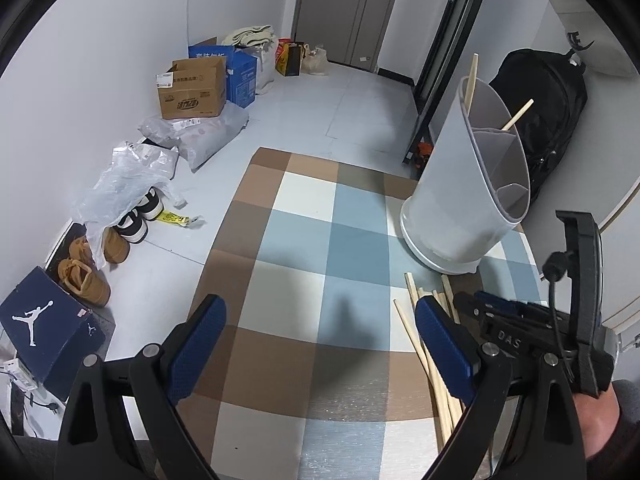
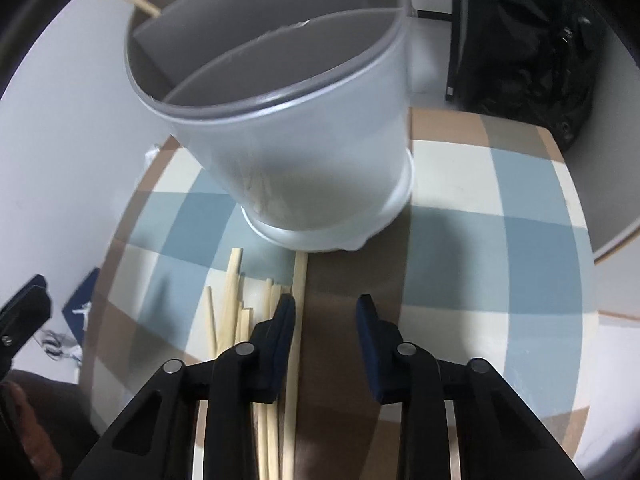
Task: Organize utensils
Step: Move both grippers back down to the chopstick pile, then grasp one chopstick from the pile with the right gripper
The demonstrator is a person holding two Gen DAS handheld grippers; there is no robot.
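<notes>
- The step, I judge, is picking the next chopstick: the pale wooden chopsticks (image 2: 240,312) lie on the checked tablecloth (image 2: 520,240), at 6 o'clock from the grey-white divided plastic holder (image 2: 304,152).
- The right gripper (image 2: 326,312) hovers with fingers apart, empty, one chopstick between them; next it should lower and close.
- The left gripper (image 1: 320,320) waits wide open, empty.

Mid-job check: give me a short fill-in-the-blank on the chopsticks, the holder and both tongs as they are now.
1. The loose chopsticks lie on the checked ____.
2. The grey holder already has ____ chopsticks standing in it.
3. The right tongs are ____, holding nothing.
4. The left tongs hold ____.

Missing words: mat; two; open; nothing
</notes>
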